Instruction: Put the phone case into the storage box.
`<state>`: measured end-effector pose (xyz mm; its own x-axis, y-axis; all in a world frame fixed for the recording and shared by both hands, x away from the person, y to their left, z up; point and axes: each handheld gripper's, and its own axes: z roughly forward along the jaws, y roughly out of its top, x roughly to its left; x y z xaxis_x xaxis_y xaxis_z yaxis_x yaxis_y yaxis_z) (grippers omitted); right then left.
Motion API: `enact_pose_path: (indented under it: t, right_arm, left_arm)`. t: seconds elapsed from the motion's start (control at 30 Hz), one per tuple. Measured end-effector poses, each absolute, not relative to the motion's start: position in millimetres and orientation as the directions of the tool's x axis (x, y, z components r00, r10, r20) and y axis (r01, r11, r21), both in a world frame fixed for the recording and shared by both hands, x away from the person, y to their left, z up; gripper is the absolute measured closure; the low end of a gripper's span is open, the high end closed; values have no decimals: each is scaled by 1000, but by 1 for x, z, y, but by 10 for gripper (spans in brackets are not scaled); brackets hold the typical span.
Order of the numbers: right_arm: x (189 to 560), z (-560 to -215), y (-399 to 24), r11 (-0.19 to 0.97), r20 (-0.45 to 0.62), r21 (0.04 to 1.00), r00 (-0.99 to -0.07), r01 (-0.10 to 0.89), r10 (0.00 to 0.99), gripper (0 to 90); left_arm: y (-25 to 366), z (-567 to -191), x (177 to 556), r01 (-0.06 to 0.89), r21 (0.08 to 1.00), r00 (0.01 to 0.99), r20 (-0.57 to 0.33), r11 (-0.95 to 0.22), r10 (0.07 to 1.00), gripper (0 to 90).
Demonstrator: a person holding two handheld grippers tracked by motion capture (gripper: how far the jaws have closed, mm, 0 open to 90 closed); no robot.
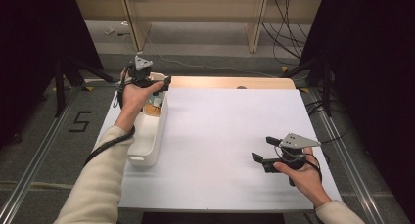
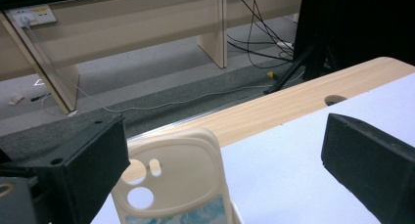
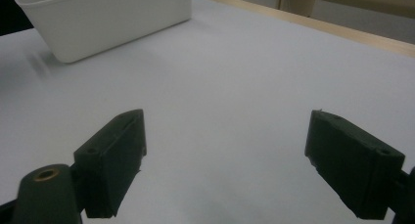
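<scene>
We have the left gripper [image 1: 159,82] up over the far end of the white bin [image 1: 147,150], which sits along the left edge of the table [image 1: 235,136]. Its jaws stand wide apart, holding nothing. Right between them, in the left gripper view, a cream phone case [image 2: 171,185] stands upright in the bin, camera cut-outs facing us, its top edge poking above the rim. That is our target. The step in hand looks like the reach-in: we are lined up over the case but not yet touching it. Next we need to lower the jaws either side of the case's thin body, close on its flat faces, and lift straight up so it clears the bin wall. Our right gripper [image 1: 266,153] waits low over the bare white surface near the right side, jaws spread, empty.
</scene>
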<state>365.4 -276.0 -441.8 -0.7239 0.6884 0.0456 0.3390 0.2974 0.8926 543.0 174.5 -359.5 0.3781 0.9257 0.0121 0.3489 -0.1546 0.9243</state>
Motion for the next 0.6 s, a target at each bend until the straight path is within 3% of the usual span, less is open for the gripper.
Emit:
enact_pose_path:
  t: [0.6]
  right_arm:
    - [365, -442, -275, 296, 47, 893, -723, 340, 689, 162]
  left_arm:
    - [172, -358, 515, 326, 930, 443, 8, -170, 896, 39]
